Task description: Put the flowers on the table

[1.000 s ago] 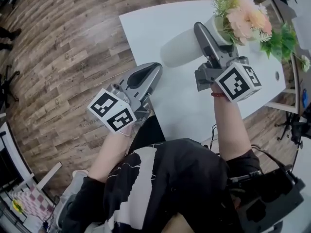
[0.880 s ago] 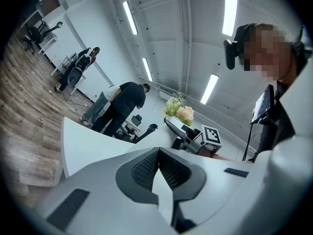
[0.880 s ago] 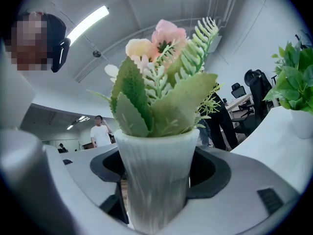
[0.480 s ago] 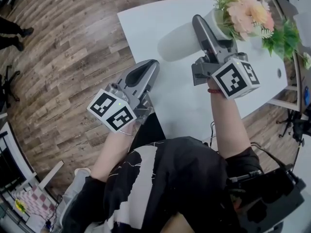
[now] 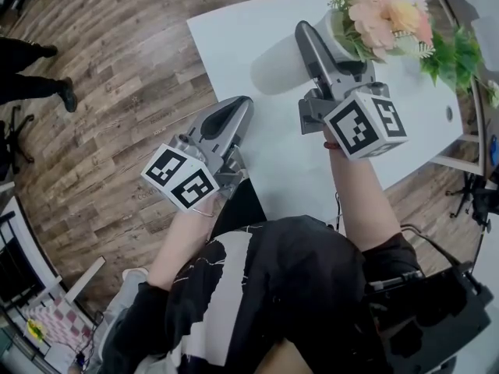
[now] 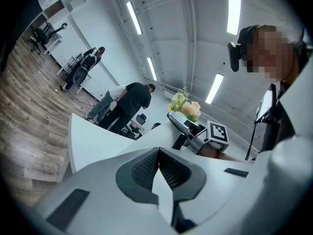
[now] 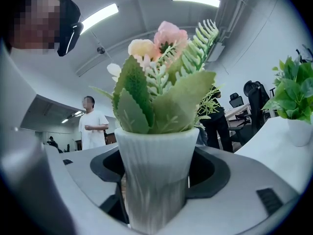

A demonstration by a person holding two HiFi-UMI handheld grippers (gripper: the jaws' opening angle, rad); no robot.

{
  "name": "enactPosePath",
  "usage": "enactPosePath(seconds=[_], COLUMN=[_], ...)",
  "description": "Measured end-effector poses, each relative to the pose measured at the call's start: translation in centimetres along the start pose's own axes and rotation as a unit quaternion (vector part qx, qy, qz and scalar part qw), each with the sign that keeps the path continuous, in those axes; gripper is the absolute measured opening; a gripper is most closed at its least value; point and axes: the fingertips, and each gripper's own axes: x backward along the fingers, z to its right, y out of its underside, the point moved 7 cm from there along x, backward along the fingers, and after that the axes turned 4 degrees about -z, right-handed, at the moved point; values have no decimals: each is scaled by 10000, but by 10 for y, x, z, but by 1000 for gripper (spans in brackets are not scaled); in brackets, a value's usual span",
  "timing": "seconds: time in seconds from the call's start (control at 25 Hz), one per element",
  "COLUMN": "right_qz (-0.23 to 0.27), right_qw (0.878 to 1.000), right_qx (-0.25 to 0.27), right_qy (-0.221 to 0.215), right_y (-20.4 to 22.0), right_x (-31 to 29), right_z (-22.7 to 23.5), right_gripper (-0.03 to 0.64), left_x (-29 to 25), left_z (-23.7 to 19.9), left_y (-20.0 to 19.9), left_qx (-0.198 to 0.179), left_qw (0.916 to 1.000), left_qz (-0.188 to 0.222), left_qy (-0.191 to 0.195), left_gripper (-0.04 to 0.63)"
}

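The flowers (image 5: 382,18), pink and peach with green leaves, stand in a white ribbed vase (image 5: 337,36). My right gripper (image 5: 321,39) is shut on that vase over the white table (image 5: 257,22), where it casts a shadow. In the right gripper view the vase (image 7: 154,170) fills the gap between the jaws, with the flowers (image 7: 164,43) above. My left gripper (image 5: 234,109) is shut on nothing at the table's near edge. Its jaws meet in the left gripper view (image 6: 157,153), which also shows the flowers (image 6: 186,104) beyond.
A green potted plant (image 5: 452,57) stands on the table to the right of the flowers, and shows in the right gripper view (image 7: 293,102). Wooden floor lies to the left. A person's legs (image 5: 31,76) are at the left edge. Other people stand in the room behind.
My right gripper has drifted a little to the left with the vase of flowers. The left gripper has stayed put. A person's legs have come into view at the left edge.
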Motion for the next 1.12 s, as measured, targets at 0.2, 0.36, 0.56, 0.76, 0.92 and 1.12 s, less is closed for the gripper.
enactPosePath(seconds=[0.2,0.36,0.56,0.76,0.92,1.12], right_qz=[-32,-73,-134,-224,-289,-356], right_qw=[9997,9994,9989,9976,9965,9945], right_qx=[234,321,448,658,783,972], right_qy=[39,75,46,-16,-66,-147], right_y=[3,3,5,7,9,10], right_x=[0,0,0,-1,-4,-4], right_z=[-7,-8,-12,-20,-26,-32], right_gripper=[351,350,350,350,350,347], left_x=[1,1,4,5,6,6], left_z=[0,1,0,-1,-2,-2], left_y=[4,4,4,2,1,2], left_qx=[42,49,45,55,53,62], left_qw=[10000,10000,10000,9999,9999,9999], left_qz=[-32,-56,-26,12,29,24], left_qy=[-18,-33,-78,-106,-99,-122], left_gripper=[11,11,11,11,11,11])
